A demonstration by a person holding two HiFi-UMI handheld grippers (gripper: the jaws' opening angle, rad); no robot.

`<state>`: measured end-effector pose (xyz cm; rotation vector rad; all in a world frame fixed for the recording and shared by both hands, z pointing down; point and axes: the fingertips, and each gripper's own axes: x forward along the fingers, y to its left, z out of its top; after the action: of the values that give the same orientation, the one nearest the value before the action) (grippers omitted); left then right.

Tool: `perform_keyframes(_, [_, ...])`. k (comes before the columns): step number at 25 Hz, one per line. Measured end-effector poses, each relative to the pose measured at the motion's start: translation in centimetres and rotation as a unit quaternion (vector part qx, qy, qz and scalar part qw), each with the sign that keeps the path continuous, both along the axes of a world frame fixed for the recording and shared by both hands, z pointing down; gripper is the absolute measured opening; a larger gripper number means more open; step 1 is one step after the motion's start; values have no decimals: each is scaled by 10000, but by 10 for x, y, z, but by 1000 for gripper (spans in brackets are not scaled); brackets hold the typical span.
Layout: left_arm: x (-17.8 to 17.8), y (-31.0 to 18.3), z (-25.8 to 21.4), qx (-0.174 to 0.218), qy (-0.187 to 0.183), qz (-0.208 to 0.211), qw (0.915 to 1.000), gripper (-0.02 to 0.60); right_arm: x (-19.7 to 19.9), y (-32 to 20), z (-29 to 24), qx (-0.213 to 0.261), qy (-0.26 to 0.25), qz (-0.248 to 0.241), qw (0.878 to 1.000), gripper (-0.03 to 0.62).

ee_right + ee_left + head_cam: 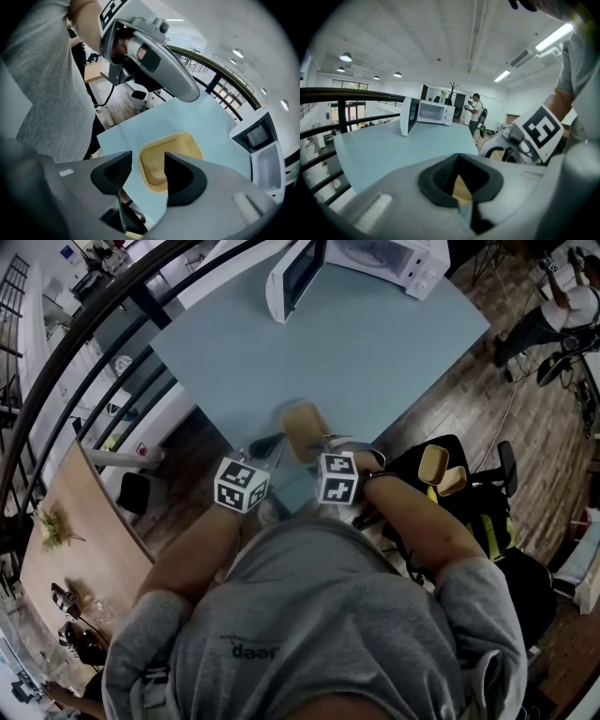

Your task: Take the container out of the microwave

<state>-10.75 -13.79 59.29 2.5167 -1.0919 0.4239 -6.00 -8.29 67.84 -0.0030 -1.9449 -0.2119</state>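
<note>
The tan, shallow container (305, 427) lies on the light blue table (375, 362), close to its near corner. In the right gripper view the container (183, 150) rests just beyond my right gripper (147, 162), whose jaws stand open and apart from it. My left gripper (459, 158) hangs to the left of the container with its dark pads meeting at the tips and nothing in them. The white microwave (384, 261) stands at the far end of the table, with its door (292, 279) swung open.
A dark railing (103, 343) runs along the table's left side. The table's near corner and edges drop off right by the container. A black chair with yellow items (445, 474) stands to the right. A person (476, 115) stands far off behind the microwave (433, 112).
</note>
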Motion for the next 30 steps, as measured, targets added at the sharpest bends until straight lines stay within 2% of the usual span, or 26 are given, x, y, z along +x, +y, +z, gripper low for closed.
perform_keyframes(7, [8, -1, -8, 66, 8, 20, 10000, 26, 6, -3, -6, 119, -76, 27, 9999, 209])
perform_keyframes(18, [18, -2, -27, 200, 48, 6, 9998, 26, 21, -9, -33, 64, -543, 462, 9974, 176])
perform_keyframes(30, [43, 4, -69, 453, 9, -18, 9990, 26, 63, -7, -74, 17, -1277, 1176, 9848, 113])
